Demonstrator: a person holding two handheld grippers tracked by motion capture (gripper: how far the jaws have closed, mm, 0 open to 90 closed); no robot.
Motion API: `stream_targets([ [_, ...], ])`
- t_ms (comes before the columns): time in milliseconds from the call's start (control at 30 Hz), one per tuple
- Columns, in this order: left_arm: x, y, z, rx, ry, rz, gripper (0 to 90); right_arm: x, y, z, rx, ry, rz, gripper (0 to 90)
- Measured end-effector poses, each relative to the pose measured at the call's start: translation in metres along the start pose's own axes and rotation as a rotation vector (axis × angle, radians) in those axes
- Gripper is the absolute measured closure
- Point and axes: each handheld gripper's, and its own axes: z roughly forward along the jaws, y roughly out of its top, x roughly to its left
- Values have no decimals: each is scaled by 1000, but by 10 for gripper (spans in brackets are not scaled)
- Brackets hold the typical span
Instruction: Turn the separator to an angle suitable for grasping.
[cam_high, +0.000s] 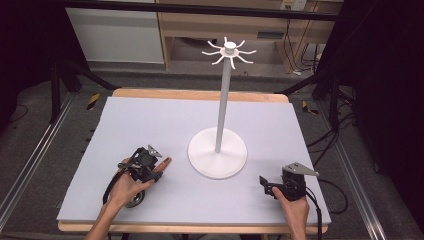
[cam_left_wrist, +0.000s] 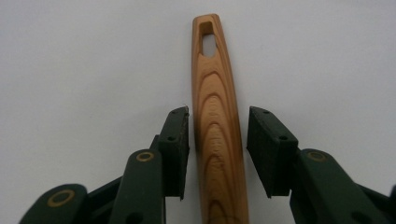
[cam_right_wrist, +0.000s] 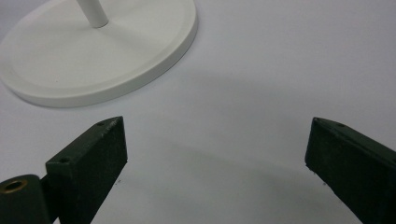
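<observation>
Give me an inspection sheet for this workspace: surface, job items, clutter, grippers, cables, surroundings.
Surface: pale grey mat on a wood-edged table, bare apart from the job items.
Job's things: wooden handle with a slotted end, lying flat on the mat; white hook stand, upright, hooks bare.
Clutter: nothing seen.
Grippers: left gripper straddles the handle, small gaps on both sides, pads not pressing; right gripper open wide, nothing between the jaws, near the stand's base.
Cables: one trails from each gripper; more run across the floor at right.
Surroundings: dark frame legs, wooden furniture behind the table, floor rails on both sides.
</observation>
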Motion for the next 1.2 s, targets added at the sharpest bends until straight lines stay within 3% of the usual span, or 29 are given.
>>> stream_targets([
  [133, 0, 0, 0, -2, -13, -15, 631, 0, 0, 0, -3, -6, 5, 61],
  [433, 3, 6, 2, 43, -36, -23, 644, -1, 0, 1, 8, 0, 4, 59],
  [767, 5, 10, 2, 76, -43, -17, 651, -2, 1, 0, 10, 3, 14, 57],
  [933, 4, 12, 3, 92, -40, -33, 668, -2, 1, 0, 13, 2, 16, 55],
  [1200, 4, 12, 2, 84, -36, -39, 674, -3, 1, 0, 14, 1, 14, 55],
])
